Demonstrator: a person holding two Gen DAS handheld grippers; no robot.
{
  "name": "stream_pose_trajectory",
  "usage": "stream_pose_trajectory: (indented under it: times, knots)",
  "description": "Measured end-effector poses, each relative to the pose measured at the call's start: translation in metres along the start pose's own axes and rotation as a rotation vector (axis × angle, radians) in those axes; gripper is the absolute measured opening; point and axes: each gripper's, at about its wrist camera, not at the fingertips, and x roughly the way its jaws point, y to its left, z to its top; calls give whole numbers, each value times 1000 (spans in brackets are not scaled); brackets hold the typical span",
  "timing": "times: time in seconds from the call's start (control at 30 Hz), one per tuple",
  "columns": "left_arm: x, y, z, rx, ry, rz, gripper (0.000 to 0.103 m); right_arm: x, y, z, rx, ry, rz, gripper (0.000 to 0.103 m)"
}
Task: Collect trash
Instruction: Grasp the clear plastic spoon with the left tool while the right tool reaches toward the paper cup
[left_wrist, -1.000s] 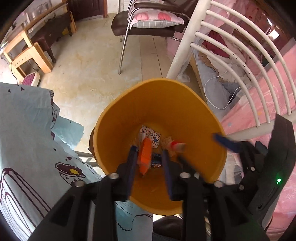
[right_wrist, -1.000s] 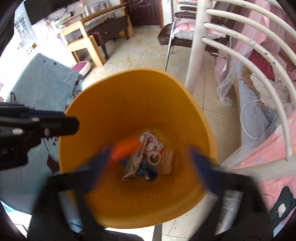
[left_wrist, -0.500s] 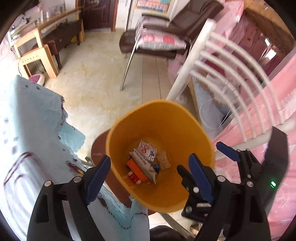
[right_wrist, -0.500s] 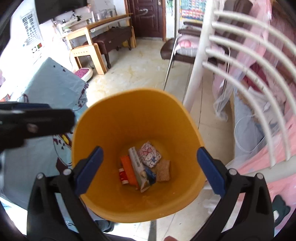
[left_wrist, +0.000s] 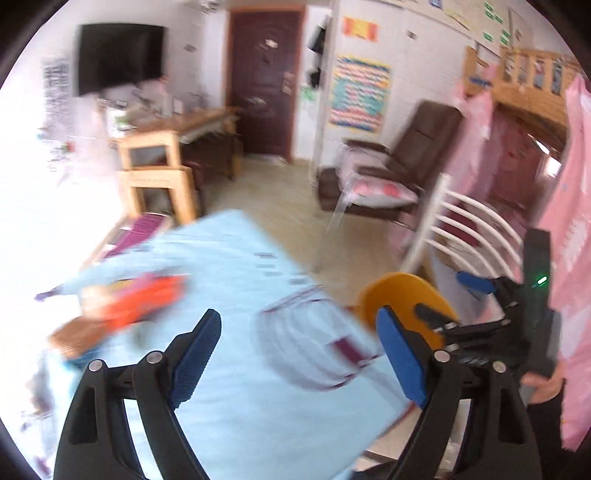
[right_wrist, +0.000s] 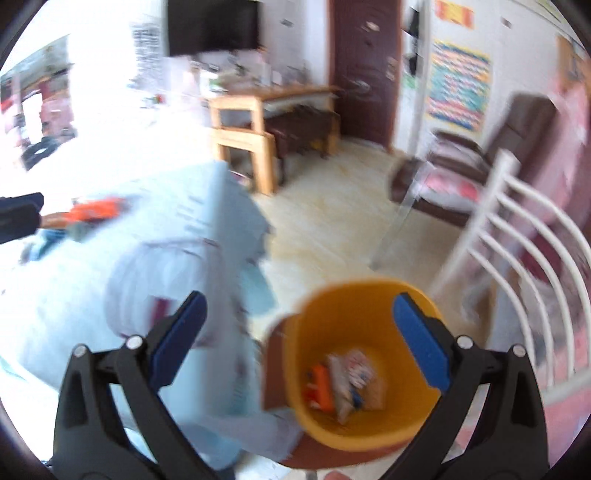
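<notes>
The orange bin stands on the floor beside the table and holds several wrappers. It also shows in the left wrist view at the right. My right gripper is open and empty, above and short of the bin. My left gripper is open and empty over the light blue tablecloth. An orange wrapper lies blurred among other trash on the cloth at the left, also in the right wrist view. The right gripper shows in the left wrist view.
A white slatted chair stands right of the bin. A brown chair with a pink cushion and wooden desks are farther back on the tiled floor. Pink fabric hangs at the far right.
Both grippers have risen and swung left, away from the bin toward the table. The orange wrapper let go by the left gripper now lies in the bin. Both views are motion-blurred.
</notes>
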Motion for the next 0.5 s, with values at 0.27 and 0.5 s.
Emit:
stream_pose_trajectory:
  times: [0.27, 0.5]
  knots:
    - [-76, 134, -61, -133, -14, 295, 82, 6, 120, 38, -244, -97, 226, 97]
    - [-95, 215, -109, -281, 52, 357, 82, 33, 220, 56, -473, -122, 342, 97]
